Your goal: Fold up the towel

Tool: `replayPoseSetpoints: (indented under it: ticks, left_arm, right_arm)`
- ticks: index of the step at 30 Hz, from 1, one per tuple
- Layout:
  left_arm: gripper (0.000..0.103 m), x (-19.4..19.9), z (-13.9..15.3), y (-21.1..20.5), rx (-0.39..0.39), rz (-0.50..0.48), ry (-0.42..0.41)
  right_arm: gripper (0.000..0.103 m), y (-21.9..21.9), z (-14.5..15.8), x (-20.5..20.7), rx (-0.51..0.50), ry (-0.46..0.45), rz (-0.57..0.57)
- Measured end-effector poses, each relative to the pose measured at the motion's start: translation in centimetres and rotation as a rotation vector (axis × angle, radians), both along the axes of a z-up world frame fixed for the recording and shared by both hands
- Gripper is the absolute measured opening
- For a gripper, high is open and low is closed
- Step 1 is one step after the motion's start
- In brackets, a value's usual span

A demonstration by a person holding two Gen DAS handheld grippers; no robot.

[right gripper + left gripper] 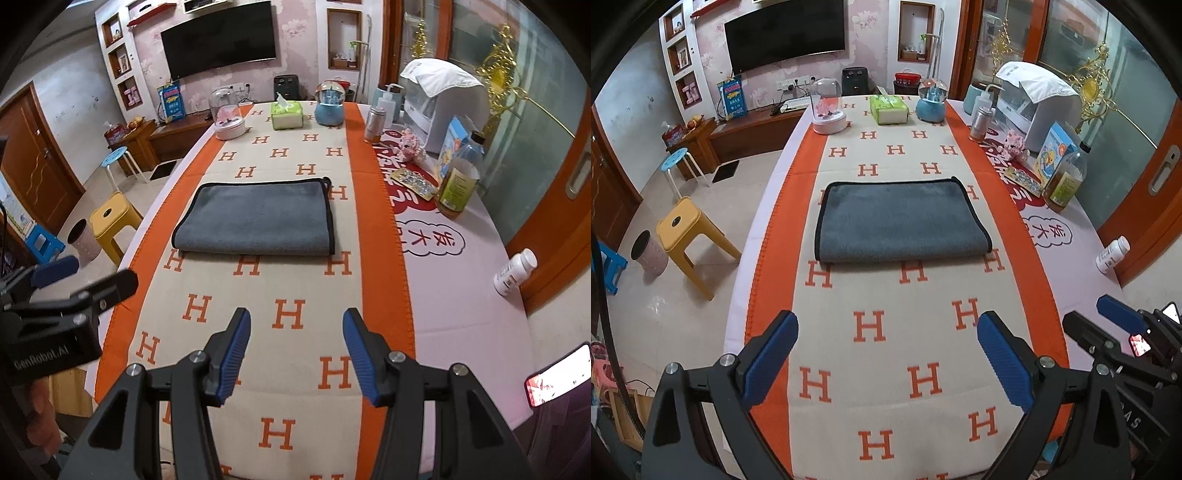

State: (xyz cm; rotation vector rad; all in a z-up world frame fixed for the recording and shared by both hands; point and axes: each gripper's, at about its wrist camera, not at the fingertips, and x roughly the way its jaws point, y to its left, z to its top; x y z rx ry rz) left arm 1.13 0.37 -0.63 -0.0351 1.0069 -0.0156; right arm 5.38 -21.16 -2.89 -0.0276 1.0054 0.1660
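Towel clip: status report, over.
Left gripper open, empty. Right gripper open, empty. Grey towel lies folded on runner, untouched. Nothing between.

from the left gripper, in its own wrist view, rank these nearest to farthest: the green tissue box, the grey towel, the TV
1. Grey towel, straight ahead on the H-patterned runner.
2. Green tissue box, at the table's far end.
3. TV, on the back wall, ahead-left of the left gripper.

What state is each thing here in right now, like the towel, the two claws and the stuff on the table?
Towel: folded over, flat on the runner, untouched.
Left claw: open, empty, short of the towel.
Right claw: open, empty, short of the towel.
Tissue box: upright, a tissue sticking out.
White pill bottle: lying on its side.
Oil bottle: upright, capped.
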Motion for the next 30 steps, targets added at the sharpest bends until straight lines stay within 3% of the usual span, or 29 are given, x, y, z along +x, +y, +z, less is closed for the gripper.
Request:
replayPoseSetpoints:
  ticks: [1,30]
  left_arm:
    - [0.097,-0.3,0.0,-0.2,0.002,-0.002,0.001]
    - [0.097,-3.9,-0.2,-1.5,-0.002,-0.013,0.013]
  right_arm:
    - [0.052,0.1,0.1,-0.2,-0.001,-0.003,-0.004]
    - [0.052,-0.4,0.7,-3.1,-0.011,-0.020,-0.020]
